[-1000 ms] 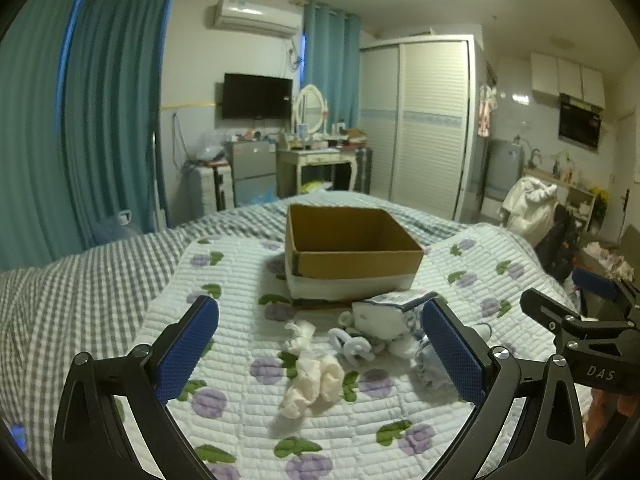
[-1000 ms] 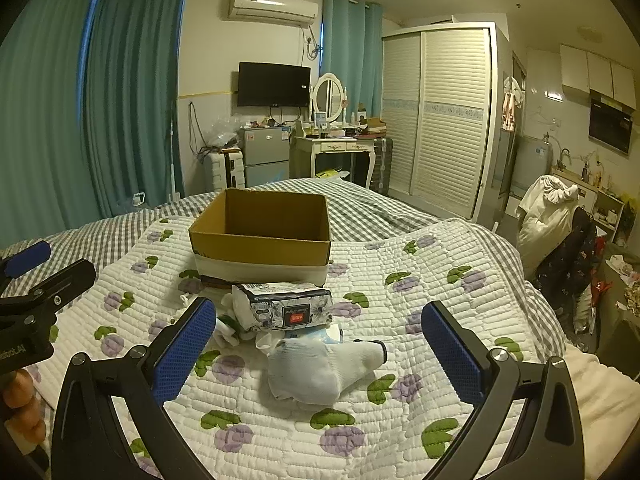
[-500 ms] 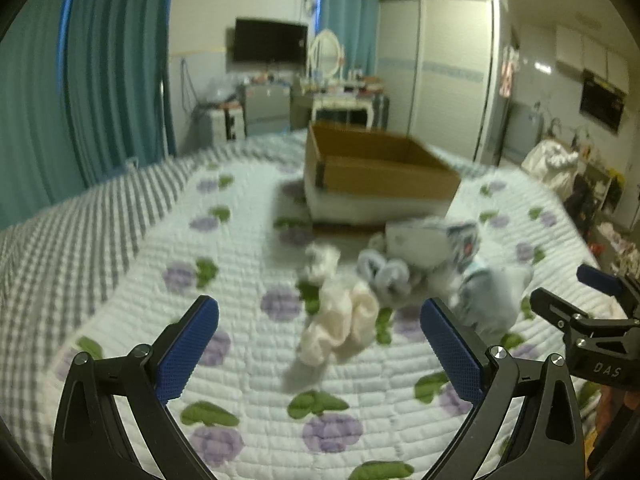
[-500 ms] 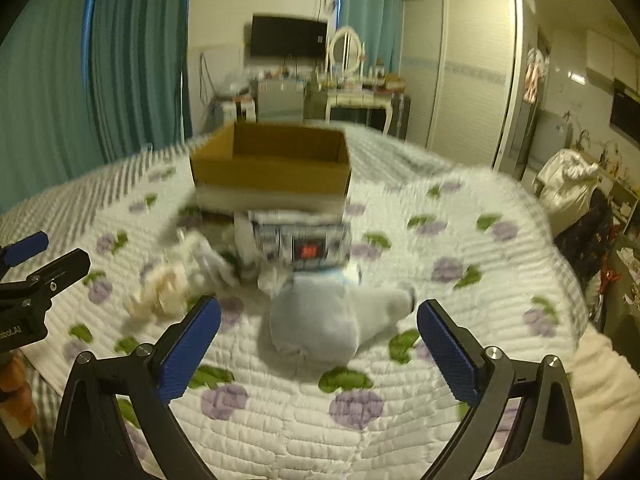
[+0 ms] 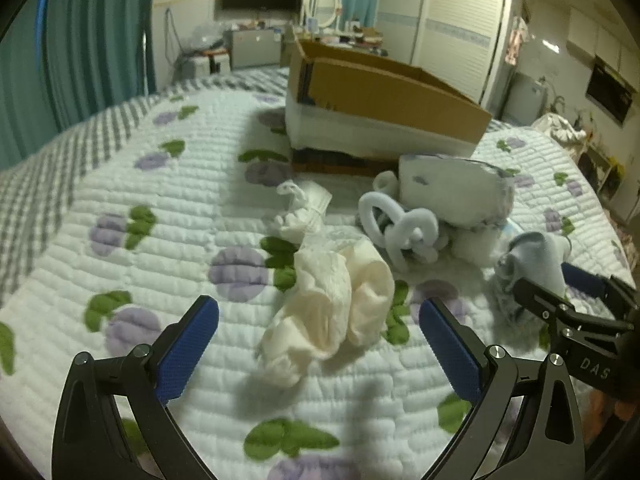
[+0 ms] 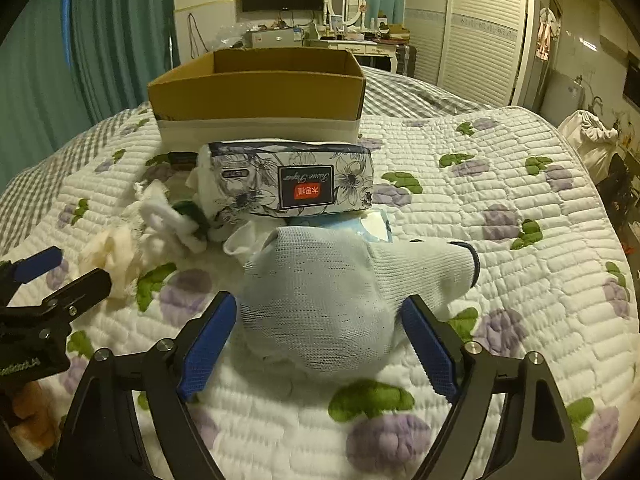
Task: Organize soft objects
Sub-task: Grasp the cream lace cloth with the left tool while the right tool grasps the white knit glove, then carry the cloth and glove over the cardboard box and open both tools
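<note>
A cream crumpled cloth [image 5: 332,304] lies on the quilt right in front of my open left gripper [image 5: 318,324], its near end between the blue pads. A pale blue-white knit sock [image 6: 336,296] lies between the pads of my open right gripper [image 6: 318,328]. Behind them sit a floral tissue pack [image 6: 296,184], a white-blue looped soft item [image 5: 400,224], a small white rag [image 5: 300,208], and an open cardboard box [image 6: 260,92]. The right gripper shows at the right of the left wrist view [image 5: 576,296].
The floral quilt [image 6: 500,240] covers a bed with a grey checked sheet [image 5: 36,184] at its left. Teal curtains, a TV, a dresser and a wardrobe stand beyond the bed.
Both grippers have moved down and forward toward the quilt. The cream cloth now sits between the left pads and the sock between the right pads. Both stay open.
</note>
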